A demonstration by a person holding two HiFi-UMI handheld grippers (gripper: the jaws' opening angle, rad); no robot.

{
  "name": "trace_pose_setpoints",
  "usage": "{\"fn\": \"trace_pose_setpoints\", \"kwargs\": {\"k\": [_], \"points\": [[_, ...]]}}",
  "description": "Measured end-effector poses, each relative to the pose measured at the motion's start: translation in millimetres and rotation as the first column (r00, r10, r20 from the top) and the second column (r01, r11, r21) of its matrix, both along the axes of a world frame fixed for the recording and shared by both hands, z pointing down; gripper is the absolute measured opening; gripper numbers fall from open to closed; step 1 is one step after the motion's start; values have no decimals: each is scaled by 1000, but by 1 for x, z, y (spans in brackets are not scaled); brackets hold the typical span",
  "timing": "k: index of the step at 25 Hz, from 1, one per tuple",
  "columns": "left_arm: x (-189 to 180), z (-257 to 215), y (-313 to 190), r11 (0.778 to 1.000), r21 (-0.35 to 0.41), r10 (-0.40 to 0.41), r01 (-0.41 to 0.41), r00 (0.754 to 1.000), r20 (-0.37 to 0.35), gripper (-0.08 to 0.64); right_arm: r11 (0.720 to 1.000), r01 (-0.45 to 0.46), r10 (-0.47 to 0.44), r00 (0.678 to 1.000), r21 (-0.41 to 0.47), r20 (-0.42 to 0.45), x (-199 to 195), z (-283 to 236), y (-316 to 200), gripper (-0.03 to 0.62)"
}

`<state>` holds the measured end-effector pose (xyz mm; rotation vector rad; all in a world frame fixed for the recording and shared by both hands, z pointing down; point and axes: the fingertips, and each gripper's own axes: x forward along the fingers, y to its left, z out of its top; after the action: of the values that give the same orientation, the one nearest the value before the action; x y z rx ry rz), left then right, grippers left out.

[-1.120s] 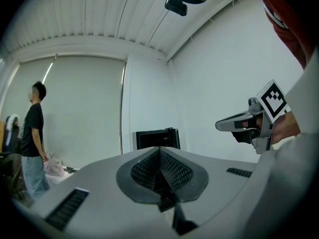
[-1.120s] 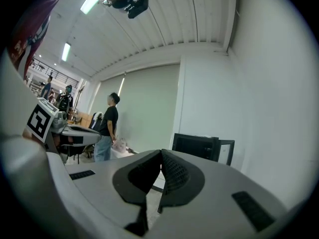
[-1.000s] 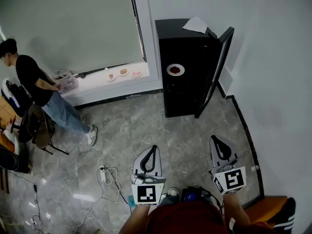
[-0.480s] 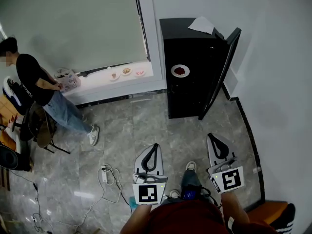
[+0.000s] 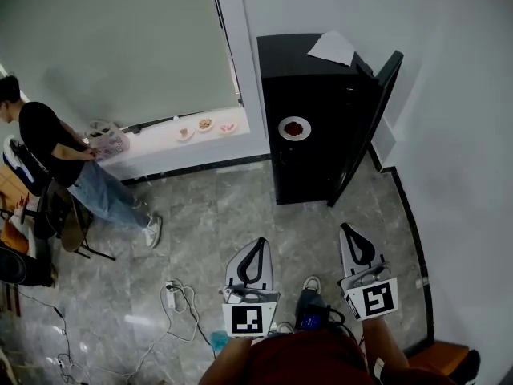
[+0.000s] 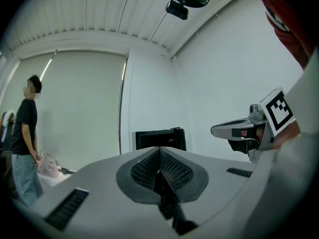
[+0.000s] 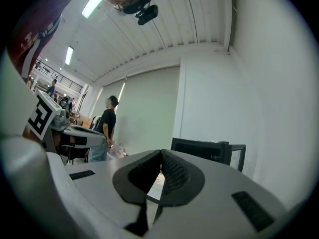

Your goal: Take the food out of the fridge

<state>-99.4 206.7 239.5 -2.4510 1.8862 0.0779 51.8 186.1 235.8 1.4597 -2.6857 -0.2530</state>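
Observation:
A small black fridge (image 5: 317, 119) stands against the far wall with its door (image 5: 365, 127) swung open to the right. Inside, on a shelf, sits a white plate of red food (image 5: 294, 127). My left gripper (image 5: 258, 245) and right gripper (image 5: 351, 233) hover over the floor well short of the fridge, both shut and empty. In the left gripper view the fridge (image 6: 159, 139) shows just above my closed jaws. The right gripper view has the fridge (image 7: 207, 151) ahead and to the right.
A sheet of paper (image 5: 334, 47) lies on the fridge top. Three small plates (image 5: 205, 125) and a bag (image 5: 108, 142) rest on the white window ledge. A person (image 5: 68, 163) stands at the left by a chair. A power strip and cables (image 5: 172, 295) lie on the floor.
The view has drawn slightly nearer the fridge and shifted. Both grippers stay shut and low in view. The person at the left has shifted a little.

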Motion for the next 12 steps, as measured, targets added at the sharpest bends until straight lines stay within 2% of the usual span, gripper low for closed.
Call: {"fn": "trace_pose_setpoints", "kwargs": {"k": [8,12], "points": [[32,-7,-78,1000,-14,-6,6,1000,1,14,1000,-11,12,1000,-3,29,31,-5,-80,21],[53,-10,-119,1000,-8,-9,9,1000,9,14,1000,-8,8,1000,-15,-6,53,0,-119,21]]}}
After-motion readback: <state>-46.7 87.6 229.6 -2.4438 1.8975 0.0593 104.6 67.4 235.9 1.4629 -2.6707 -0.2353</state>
